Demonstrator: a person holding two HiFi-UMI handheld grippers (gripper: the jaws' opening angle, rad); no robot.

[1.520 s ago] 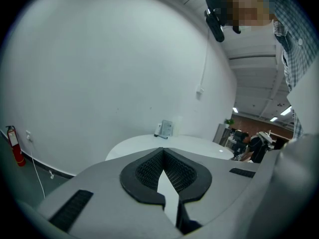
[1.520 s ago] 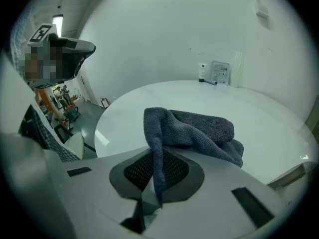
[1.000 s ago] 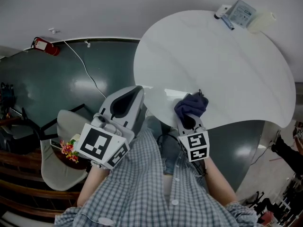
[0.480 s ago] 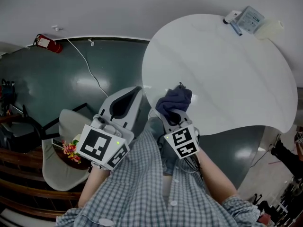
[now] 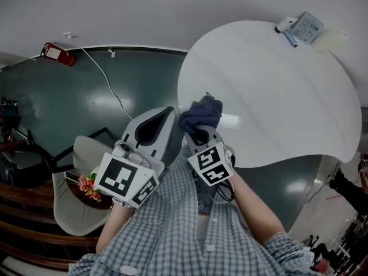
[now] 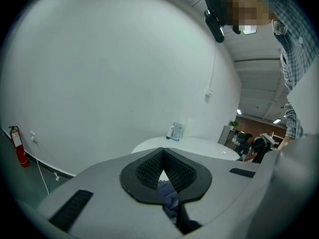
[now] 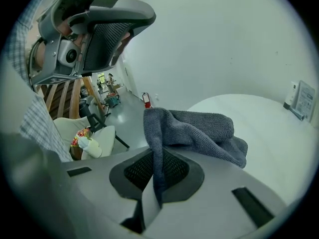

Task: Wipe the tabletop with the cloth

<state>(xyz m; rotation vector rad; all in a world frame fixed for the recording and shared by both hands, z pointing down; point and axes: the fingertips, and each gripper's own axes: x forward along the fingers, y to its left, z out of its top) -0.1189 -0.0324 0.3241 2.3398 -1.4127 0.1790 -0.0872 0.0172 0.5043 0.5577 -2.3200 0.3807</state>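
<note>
My right tool, clenched on the cloth, has slid left to the bench edge; my left tool stays clenched on nothing.

— What does the cloth look like?
— Dark blue-grey terry, bunched into a loose wad. One fold is pinched between the closed jaws of the right hand-held gripper, and the rest flops forward over its front.
— Where is it?
— At the near left edge of the round white worktop, partly past the rim. Whether it touches the surface, I can't tell.
— And the worktop?
— Smooth and glossy, with a streak of glare just beside the cloth.
</note>
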